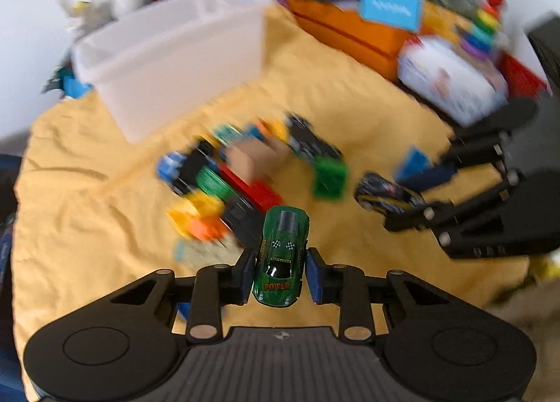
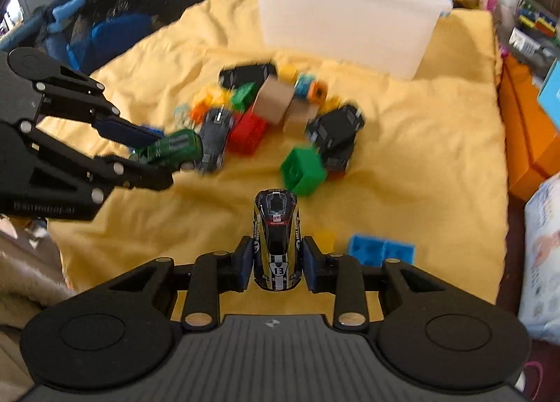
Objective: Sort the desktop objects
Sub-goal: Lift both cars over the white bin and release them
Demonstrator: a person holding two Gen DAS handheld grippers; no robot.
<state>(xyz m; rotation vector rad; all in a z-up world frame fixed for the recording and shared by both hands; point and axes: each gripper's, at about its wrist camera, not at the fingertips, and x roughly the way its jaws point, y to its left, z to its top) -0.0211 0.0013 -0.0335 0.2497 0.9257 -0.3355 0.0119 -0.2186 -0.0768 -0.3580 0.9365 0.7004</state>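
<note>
Toy cars (image 2: 276, 241) amid open yellow cloth (image 2: 402, 192)

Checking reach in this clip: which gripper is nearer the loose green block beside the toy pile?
Right. The right gripper, holding the black racing car, sits just short of the green block. The left gripper, holding the green car, is off to its side, beyond the pile.

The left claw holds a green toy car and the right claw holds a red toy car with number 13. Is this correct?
Not quite: the car in the right claw is black, not red, as the right wrist view shows. The left claw does hold the green toy car.
</note>
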